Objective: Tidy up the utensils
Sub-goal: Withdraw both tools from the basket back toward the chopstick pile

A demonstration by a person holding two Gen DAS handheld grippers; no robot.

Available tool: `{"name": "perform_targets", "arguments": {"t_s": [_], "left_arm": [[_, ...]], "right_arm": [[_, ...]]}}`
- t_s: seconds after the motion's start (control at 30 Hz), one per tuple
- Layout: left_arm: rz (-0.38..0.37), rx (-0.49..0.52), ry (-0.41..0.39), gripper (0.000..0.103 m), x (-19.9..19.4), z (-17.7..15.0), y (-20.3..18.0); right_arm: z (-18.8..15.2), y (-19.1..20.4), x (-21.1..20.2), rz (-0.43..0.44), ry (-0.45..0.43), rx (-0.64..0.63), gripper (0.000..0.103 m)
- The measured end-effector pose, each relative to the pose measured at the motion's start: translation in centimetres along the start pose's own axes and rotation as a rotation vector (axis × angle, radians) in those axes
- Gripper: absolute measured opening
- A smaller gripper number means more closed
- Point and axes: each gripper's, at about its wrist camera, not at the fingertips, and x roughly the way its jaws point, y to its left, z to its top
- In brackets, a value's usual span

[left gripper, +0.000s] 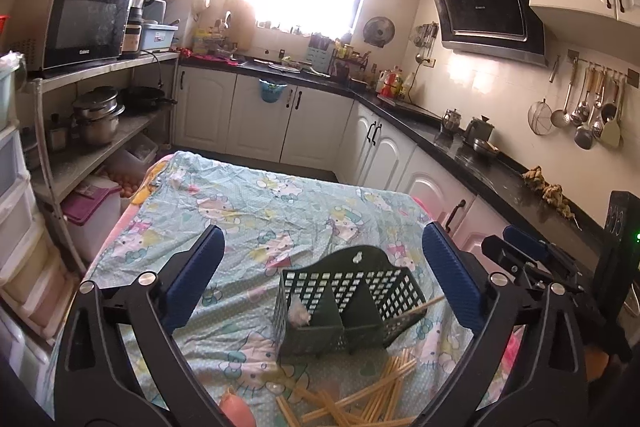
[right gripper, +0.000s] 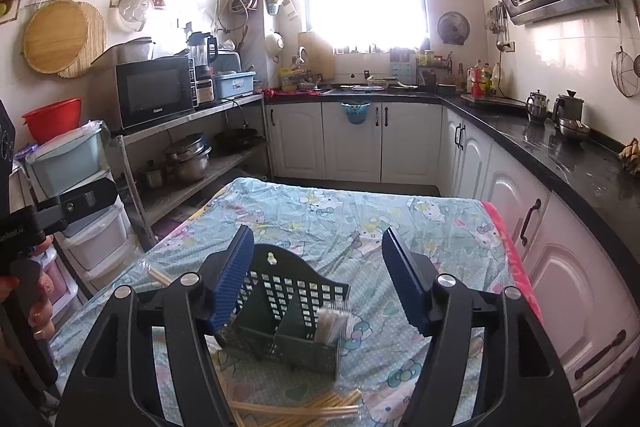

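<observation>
Left to right: the left gripper (left gripper: 322,281) is standing spread, nothing between its blue pads. The dark green perforated plastic utensil caddy (left gripper: 344,301) is sitting on the cartoon-print cloth-covered table (left gripper: 248,203), with loose pale wooden chopsticks (left gripper: 360,399) lying in front of it. The right gripper (right gripper: 318,281) is likewise standing spread and empty. Risks: the light caddy may be tipping if nudged, and the tangled chopsticks may be rolling off. The black microwave (right gripper: 154,93) is bearing a brand, seemingly "Galanz".
</observation>
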Motion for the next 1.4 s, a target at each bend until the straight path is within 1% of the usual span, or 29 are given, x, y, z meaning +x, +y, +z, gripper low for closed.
{"name": "perform_targets", "arguments": {"t_s": [0.23, 0.4, 0.57, 0.9, 1.07, 1.4], "left_arm": [[0.015, -0.010, 0.014, 0.092, -1.2, -1.4, 0.4], [0.020, -0.032, 0.027, 0.092, -1.9, -2.4, 1.0], [0.035, -0.029, 0.040, 0.092, -2.4, -3.3, 1.3], [0.067, -0.018, 0.070, 0.092, -2.6, -5.2, 1.7], [0.082, -0.024, 0.100, 0.092, -2.4, -6.5, 2.1], [0.113, -0.071, 0.171, 0.092, -1.3, -9.0, 4.0]], "right_arm": [[-0.8, 0.6, -1.9, 0.009, 0.006, -0.015, 0.067], [-1.5, 1.5, -2.7, 0.019, 0.021, -0.043, 0.067], [-2.3, 2.4, -3.1, 0.036, 0.038, -0.055, 0.067], [-4.8, 5.1, -2.7, 0.087, 0.102, -0.108, 0.067], [-6.3, 6.6, -2.2, 0.116, 0.141, -0.132, 0.067], [-9.3, 8.7, -1.0, 0.165, 0.228, -0.168, 0.067]]}}
